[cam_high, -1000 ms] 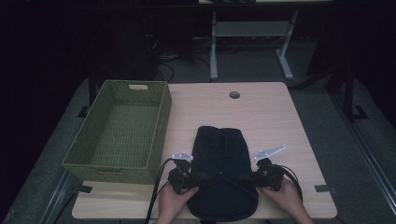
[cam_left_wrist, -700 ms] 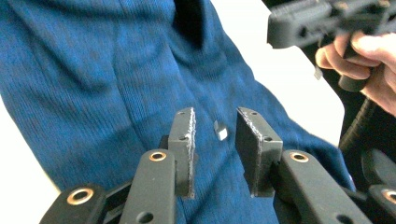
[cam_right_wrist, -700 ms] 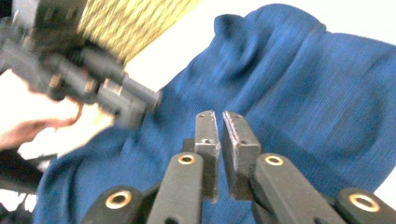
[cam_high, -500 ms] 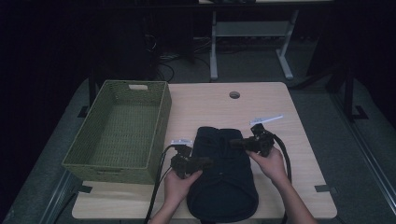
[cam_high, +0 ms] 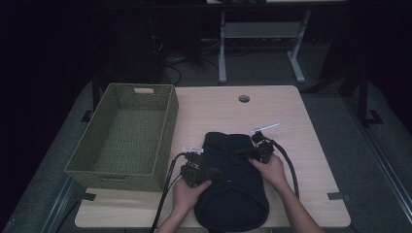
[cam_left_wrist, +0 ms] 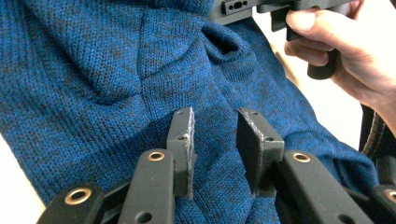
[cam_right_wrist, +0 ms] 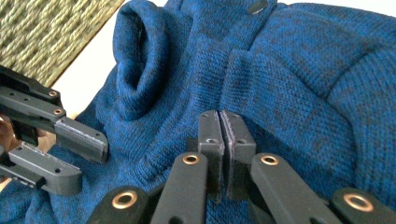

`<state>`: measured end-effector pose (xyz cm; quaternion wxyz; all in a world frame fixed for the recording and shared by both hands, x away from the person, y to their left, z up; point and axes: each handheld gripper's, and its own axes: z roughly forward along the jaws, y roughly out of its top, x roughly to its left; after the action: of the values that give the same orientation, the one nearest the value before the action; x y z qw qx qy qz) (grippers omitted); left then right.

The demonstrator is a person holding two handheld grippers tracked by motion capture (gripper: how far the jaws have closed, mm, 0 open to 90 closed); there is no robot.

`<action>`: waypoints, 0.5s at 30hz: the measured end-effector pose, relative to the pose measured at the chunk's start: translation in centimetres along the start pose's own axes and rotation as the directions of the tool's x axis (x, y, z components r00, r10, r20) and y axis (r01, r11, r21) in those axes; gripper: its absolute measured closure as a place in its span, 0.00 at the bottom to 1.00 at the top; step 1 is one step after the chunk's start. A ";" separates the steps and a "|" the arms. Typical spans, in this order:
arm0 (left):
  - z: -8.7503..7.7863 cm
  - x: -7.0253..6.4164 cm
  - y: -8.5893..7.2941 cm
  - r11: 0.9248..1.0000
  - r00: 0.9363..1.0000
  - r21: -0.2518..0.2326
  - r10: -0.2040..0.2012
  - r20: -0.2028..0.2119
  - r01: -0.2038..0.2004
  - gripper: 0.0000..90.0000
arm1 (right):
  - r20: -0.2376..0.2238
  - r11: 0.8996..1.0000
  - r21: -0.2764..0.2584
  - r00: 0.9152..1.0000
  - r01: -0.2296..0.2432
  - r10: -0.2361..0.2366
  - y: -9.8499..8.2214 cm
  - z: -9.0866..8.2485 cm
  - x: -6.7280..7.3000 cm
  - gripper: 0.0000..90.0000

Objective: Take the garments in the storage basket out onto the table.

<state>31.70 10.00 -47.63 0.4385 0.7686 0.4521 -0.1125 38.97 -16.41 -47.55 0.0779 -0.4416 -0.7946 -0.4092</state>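
Note:
A dark blue knit sweater (cam_high: 233, 194) lies folded on the wooden table (cam_high: 218, 107), its collar toward the far side. My left gripper (cam_high: 216, 172) is over the sweater's left side. It is open, its jaws (cam_left_wrist: 215, 135) a small gap apart just above the knit (cam_left_wrist: 93, 70), with nothing pinched. My right gripper (cam_high: 241, 154) is on the sweater's upper right, pointing inward. Its pads (cam_right_wrist: 223, 126) are shut together over a fold of the sweater (cam_right_wrist: 289, 70), and I see no cloth between them. The rolled collar (cam_right_wrist: 135, 56) lies just beyond, with the left gripper (cam_right_wrist: 70, 140) nearby.
A green woven basket (cam_high: 167, 121) with nothing in it stands on the table's left side, close to my left hand. A round cable hole (cam_high: 244, 98) sits near the far edge. Cables trail from both grippers off the near edge. Desk legs stand on the dark floor beyond.
My right hand has moved from the sweater's near right corner away from me and inward onto its upper right. The left hand has shifted slightly onto the sweater's left side.

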 end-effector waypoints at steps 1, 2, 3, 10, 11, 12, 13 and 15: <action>0.0 0.0 0.0 1.000 1.000 0.000 0.000 0.000 0.000 0.75 | 0.000 1.000 0.000 1.000 0.000 0.000 0.0 0.0 0.0 0.97; -0.1 -0.2 -0.5 1.000 1.000 -0.002 0.001 0.001 -0.001 0.75 | -0.001 1.000 0.006 1.000 0.010 -0.010 -0.4 -0.1 0.3 0.97; -0.1 -0.2 -0.5 1.000 1.000 -0.002 0.001 0.001 -0.001 0.75 | -0.001 1.000 0.006 1.000 0.010 -0.010 -0.4 -0.1 0.3 0.97; -0.6 -1.3 -1.6 0.999 0.999 0.010 0.044 0.002 -0.044 0.75 | -0.010 0.999 0.023 0.999 0.037 -0.037 -2.0 -0.7 1.3 0.96; -0.6 -1.3 -1.6 0.999 0.999 0.010 0.044 0.002 -0.044 0.74 | -0.010 0.999 0.023 0.999 0.037 -0.037 -2.0 -0.7 1.3 0.96; -0.8 -1.4 -1.5 0.999 0.999 -0.002 0.045 0.002 -0.045 0.74 | -0.012 0.999 0.025 0.999 0.041 -0.040 -2.1 -0.8 1.4 0.97; -0.9 -1.5 -1.4 0.999 0.999 -0.017 0.045 -0.001 -0.045 0.74 | -0.016 0.998 0.044 0.999 0.052 -0.052 -2.2 -0.9 1.6 0.96; -1.2 -1.5 -1.0 0.998 0.999 -0.047 0.031 0.008 -0.031 0.74 | -0.009 0.997 0.053 0.998 0.061 -0.061 -2.0 -1.1 1.8 0.94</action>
<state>29.86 10.26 -46.64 0.4598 0.7647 0.4408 -0.0983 36.08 -16.60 -47.14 0.0801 -0.4134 -0.8179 -0.3920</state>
